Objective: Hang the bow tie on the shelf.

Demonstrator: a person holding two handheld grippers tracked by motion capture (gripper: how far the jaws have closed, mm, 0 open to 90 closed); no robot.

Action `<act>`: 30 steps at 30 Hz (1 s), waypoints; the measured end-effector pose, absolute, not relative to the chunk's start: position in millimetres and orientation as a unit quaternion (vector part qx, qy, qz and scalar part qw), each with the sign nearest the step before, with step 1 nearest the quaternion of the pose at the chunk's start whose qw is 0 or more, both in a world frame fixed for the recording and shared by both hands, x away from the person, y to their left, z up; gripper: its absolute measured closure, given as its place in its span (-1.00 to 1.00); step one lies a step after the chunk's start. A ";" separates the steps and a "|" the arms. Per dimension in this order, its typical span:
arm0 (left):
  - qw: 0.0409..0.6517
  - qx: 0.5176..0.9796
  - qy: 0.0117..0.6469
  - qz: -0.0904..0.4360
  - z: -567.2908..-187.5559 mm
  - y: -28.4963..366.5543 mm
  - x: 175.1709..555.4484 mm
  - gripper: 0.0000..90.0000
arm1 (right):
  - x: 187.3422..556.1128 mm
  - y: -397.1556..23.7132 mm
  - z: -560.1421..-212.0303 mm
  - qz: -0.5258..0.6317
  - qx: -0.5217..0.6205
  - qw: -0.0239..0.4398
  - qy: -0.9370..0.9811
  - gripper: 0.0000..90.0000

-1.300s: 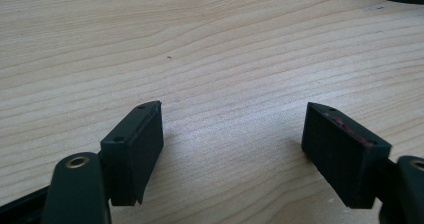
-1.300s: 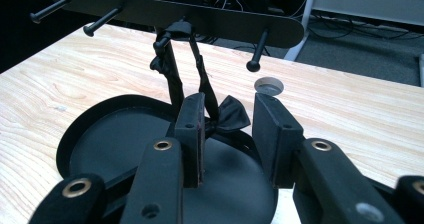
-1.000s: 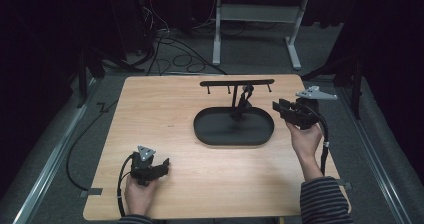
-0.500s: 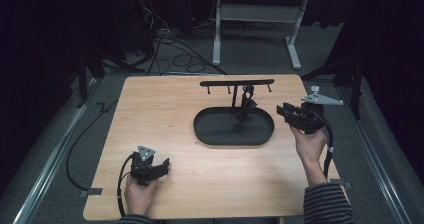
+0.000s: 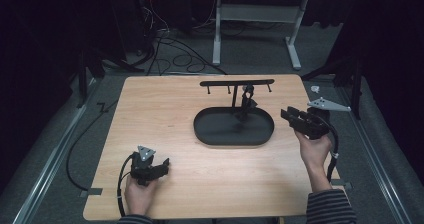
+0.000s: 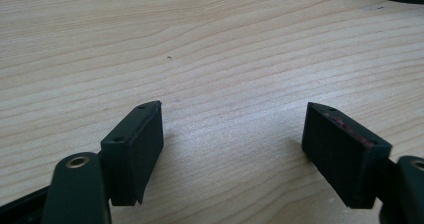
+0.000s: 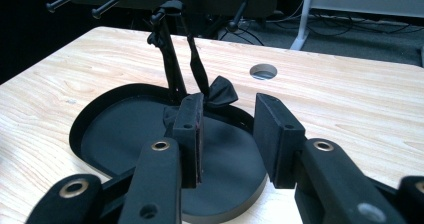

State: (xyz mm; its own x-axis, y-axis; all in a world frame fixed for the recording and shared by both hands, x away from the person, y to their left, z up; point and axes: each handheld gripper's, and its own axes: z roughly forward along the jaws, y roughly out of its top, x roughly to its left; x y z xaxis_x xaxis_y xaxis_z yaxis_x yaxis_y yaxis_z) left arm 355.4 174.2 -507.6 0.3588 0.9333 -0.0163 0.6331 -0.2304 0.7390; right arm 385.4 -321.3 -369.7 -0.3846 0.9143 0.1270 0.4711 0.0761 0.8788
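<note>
The tabletop (image 5: 165,114) carries a black oval tray stand (image 5: 233,128) with a peg bar above it. A black bow tie (image 7: 220,91) hangs by its strap from that bar, untouched. The right gripper (image 7: 227,129), jaws apart and empty, points at it from near; grasping remains. The left gripper (image 6: 232,144) rests released near the front edge.

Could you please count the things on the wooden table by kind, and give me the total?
Black stand with oval tray: 1
Black bow tie hanging from the stand's top bar: 1
Hand-held tools: 2, the left tool and the right tool
Total: 4
</note>
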 end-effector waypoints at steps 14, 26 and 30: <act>0.337 0.753 0.519 0.222 -507.5 174.3 355.4 -0.44 | 371.8 -325.2 -375.4 0.463 0.501 0.236 0.692 0.48; 0.337 0.753 0.520 0.222 -507.6 174.2 355.4 -0.44 | 359.6 -327.9 -377.3 0.467 0.499 0.235 0.691 0.48; 0.337 0.752 0.520 0.222 -507.7 174.2 355.4 -0.44 | 354.8 -329.6 -380.0 0.471 0.500 0.233 0.689 0.48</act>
State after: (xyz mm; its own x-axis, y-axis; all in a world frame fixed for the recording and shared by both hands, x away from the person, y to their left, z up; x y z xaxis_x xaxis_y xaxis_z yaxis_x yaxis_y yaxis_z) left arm 355.4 174.2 -507.7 0.3599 0.9328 -0.0165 0.6327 -0.2310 0.7391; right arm 354.8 -329.6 -380.0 -0.3910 0.9082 0.1493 0.4690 0.0570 0.8814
